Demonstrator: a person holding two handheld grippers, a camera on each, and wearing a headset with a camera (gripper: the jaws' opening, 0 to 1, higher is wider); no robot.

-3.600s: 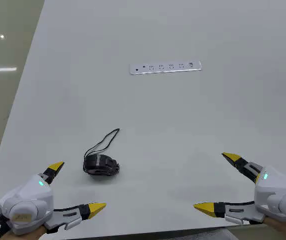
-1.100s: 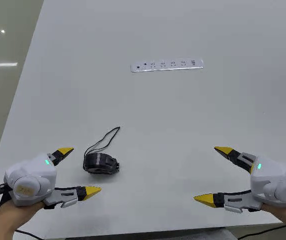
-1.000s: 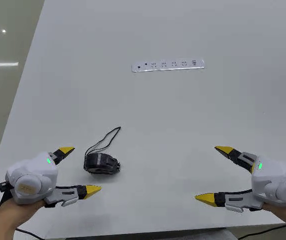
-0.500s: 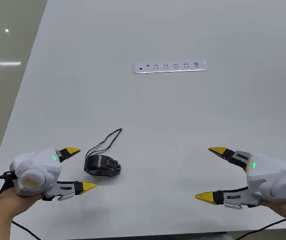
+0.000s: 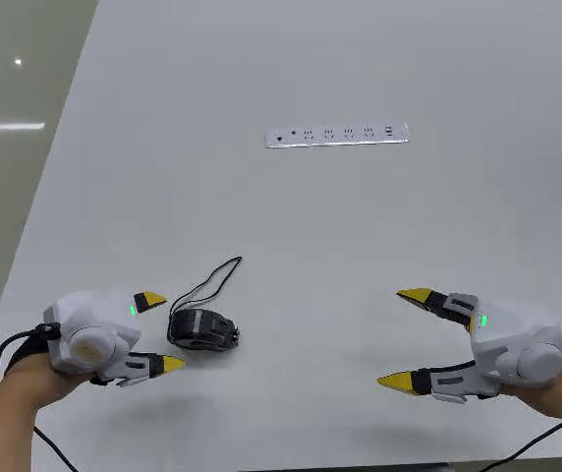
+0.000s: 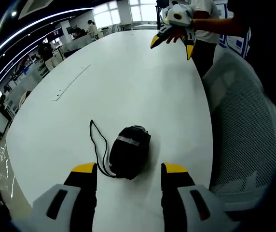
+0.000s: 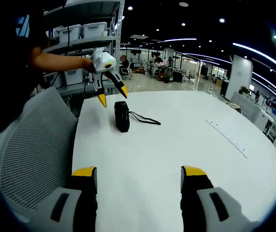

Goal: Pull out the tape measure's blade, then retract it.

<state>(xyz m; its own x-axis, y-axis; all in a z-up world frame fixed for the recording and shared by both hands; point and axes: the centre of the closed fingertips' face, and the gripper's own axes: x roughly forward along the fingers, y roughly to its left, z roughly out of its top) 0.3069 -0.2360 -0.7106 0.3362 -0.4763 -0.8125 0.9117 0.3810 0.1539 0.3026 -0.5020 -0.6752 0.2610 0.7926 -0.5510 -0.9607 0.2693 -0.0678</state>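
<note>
A black tape measure [image 5: 201,329] with a thin black wrist cord [image 5: 210,280] lies on the white table [image 5: 301,226] at the lower left; its blade is not drawn out. My left gripper [image 5: 160,331] is open just left of it, its yellow tips to either side of the case's near end without touching. In the left gripper view the tape measure [image 6: 129,151] sits just ahead of the open left gripper [image 6: 129,168]. My right gripper [image 5: 407,338] is open and empty at the lower right, far from the tape measure [image 7: 121,116], which lies well ahead of the right gripper [image 7: 139,171] in its own view.
A white power strip [image 5: 337,135] lies flat across the far middle of the table. The table's left edge drops to a shiny floor [image 5: 6,128]. A grey mesh chair [image 6: 246,130] stands by the near edge of the table.
My left gripper has moved forward and right, up to the tape measure. My right gripper has moved a little to the left. Both have stayed open.
</note>
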